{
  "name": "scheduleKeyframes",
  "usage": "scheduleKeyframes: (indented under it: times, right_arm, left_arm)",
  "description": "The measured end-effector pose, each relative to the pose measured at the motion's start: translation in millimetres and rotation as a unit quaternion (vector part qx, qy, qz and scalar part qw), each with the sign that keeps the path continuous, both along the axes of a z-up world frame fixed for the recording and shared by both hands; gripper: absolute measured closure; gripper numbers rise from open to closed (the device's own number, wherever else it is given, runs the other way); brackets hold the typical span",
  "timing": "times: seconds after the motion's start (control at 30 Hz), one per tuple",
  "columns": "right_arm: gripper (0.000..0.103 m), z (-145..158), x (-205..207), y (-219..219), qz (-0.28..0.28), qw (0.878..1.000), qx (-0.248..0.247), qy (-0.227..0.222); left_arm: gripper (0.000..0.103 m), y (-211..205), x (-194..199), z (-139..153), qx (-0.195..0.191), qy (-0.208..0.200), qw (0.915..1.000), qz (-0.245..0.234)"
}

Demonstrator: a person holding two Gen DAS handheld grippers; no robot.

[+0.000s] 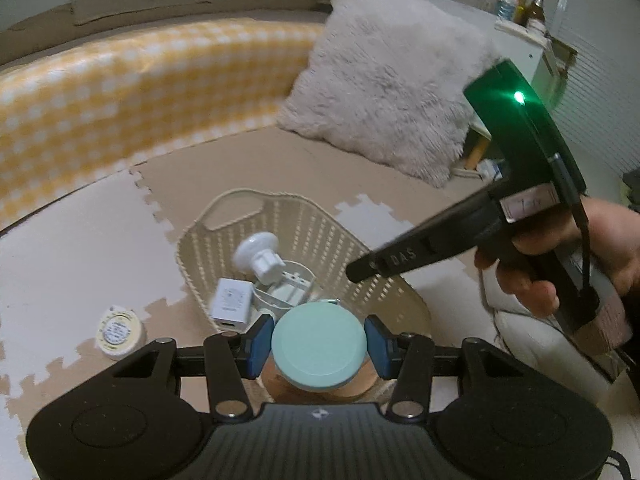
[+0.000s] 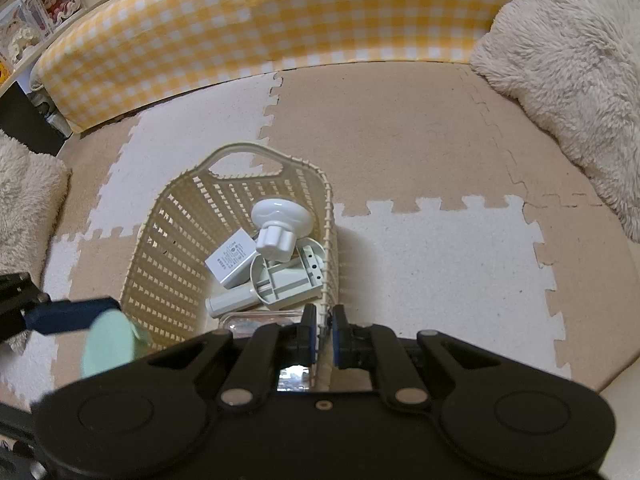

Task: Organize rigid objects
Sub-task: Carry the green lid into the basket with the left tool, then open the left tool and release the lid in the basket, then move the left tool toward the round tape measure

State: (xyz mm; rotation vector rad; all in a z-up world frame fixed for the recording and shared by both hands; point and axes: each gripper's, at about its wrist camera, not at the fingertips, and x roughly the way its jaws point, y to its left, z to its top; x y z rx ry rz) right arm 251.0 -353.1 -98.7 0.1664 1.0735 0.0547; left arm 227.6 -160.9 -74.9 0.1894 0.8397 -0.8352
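L gripper [image 1: 319, 347] w/ mint-lid jar [image 1: 319, 350], R gripper [image 2: 324, 330] on basket [image 2: 168, 240] rim.

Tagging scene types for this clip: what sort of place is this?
Probably a home living or play room: interlocking foam floor mat, yellow gingham cushion, fluffy pillow, and a doll display case.

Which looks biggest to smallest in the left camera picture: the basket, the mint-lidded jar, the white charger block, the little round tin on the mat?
1. basket
2. mint-lidded jar, though it sits nearest the camera, which inflates it
3 and 4. white charger block and round tin: too alike to rank.
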Motion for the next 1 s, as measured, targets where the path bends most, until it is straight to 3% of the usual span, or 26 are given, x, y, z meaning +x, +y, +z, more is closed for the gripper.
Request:
scheduleKeyframes:
  times: [0.4,0.57,0.67,1.0]
  right_arm:
    - [0.095,0.0,0.3,0.3,0.0,1.0,0.0,0.0]
    - [0.095,-0.1,0.0,0.5,0.0,1.0,0.0,0.0]
    - [0.095,-0.1,0.2,0.5,0.0,1.0,0.001,0.001]
    - [0.095,-0.2,0.9,0.8,0.0,1.0,0.0,0.001]
  left_arm:
    - [0.052,-5.8,2.7,-13.7,0.029,0.016,0.9994,-0.012]
    - [0.05,-6.6,1.6,-13.8,0.029,0.022,0.9992,-0.016]
    - [0.043,-6.5,0.9,-12.4,0.028,0.026,0.9991,-0.016]
    - [0.042,-6.2,0.4,-12.8,0.03,0.035,0.9988,-0.016]
